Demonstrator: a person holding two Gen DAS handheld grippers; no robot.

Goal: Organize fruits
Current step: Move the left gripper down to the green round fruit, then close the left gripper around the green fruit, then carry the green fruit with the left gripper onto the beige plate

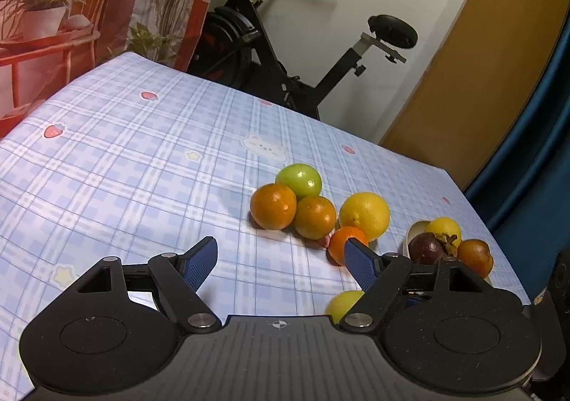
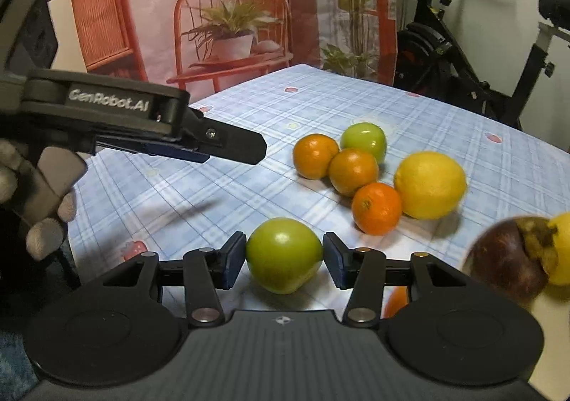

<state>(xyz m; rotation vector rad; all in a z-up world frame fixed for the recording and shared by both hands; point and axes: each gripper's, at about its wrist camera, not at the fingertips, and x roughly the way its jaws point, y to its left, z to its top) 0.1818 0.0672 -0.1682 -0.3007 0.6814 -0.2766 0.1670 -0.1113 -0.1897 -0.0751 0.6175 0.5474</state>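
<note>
My right gripper [image 2: 284, 256] is shut on a green fruit [image 2: 284, 255], its blue pads pressing on both sides just above the blue plaid tablecloth [image 2: 178, 194]. A slice of that fruit [image 1: 343, 304] shows under my left gripper's right finger. Further out lies a cluster: another green fruit [image 2: 363, 140], three oranges [image 2: 315, 160] [image 2: 352, 171] [image 2: 376, 208] and a large yellow citrus [image 2: 429, 185]. My left gripper [image 1: 281, 258] is open over bare cloth, left of the cluster [image 1: 315, 217], and shows side-on [image 2: 228, 146] in the right wrist view.
A white dish [image 1: 415, 231] at the right holds a dark purple mangosteen [image 1: 427, 247], a yellow fruit [image 1: 443, 228] and a brown-orange fruit [image 1: 475, 256]. An exercise bike [image 1: 285, 44] stands beyond the table's far edge. A gloved hand [image 2: 42, 233] holds the left gripper.
</note>
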